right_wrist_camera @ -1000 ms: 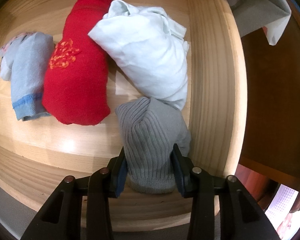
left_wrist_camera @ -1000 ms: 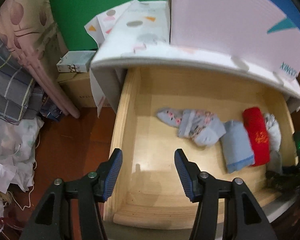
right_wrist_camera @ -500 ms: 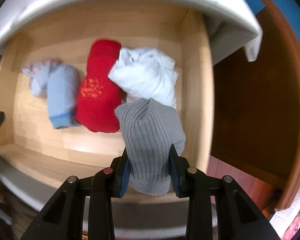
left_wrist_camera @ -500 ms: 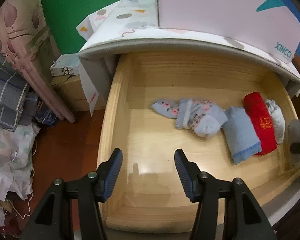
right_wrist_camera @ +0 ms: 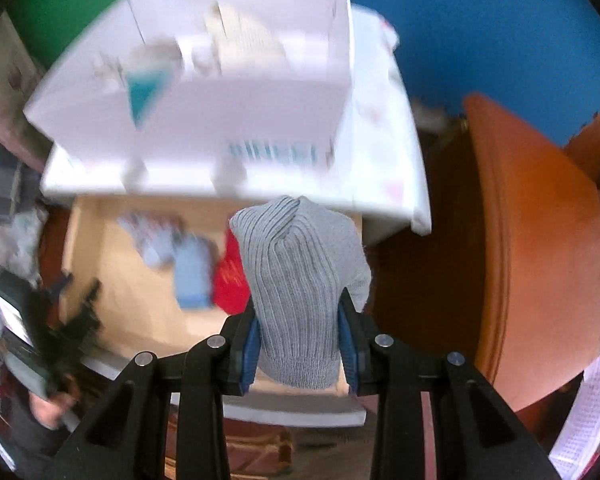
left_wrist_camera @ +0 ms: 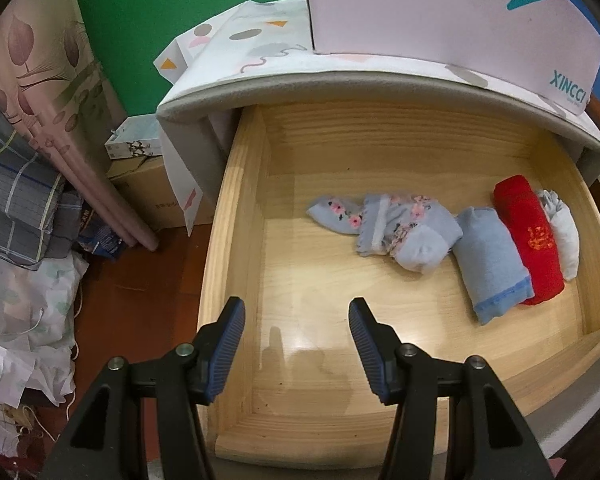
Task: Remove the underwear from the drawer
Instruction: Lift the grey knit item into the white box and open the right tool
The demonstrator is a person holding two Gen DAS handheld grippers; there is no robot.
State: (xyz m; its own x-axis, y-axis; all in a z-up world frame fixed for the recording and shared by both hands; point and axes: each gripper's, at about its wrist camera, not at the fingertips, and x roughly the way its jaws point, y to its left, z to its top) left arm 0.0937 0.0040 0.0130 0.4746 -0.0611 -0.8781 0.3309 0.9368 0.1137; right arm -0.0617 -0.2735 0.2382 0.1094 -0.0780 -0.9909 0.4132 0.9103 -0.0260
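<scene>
The right gripper (right_wrist_camera: pixel 299 340) clamps its 2 fingers on the grey ribbed underwear (right_wrist_camera: pixel 300 280), held above the drawer (left_wrist_camera: pixel 236 240). Maintain clamp pressure and carry it clear of the drawer's front rim. The left gripper (left_wrist_camera: pixel 296 344) hovers open, empty, over the drawer's left end.

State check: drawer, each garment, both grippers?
drawer: pulled open
grey ribbed garment: clamped, lifted above drawer
red roll: lying in drawer
blue roll: lying in drawer
floral socks: lying in drawer
left gripper: open, empty
right gripper: shut on garment
</scene>
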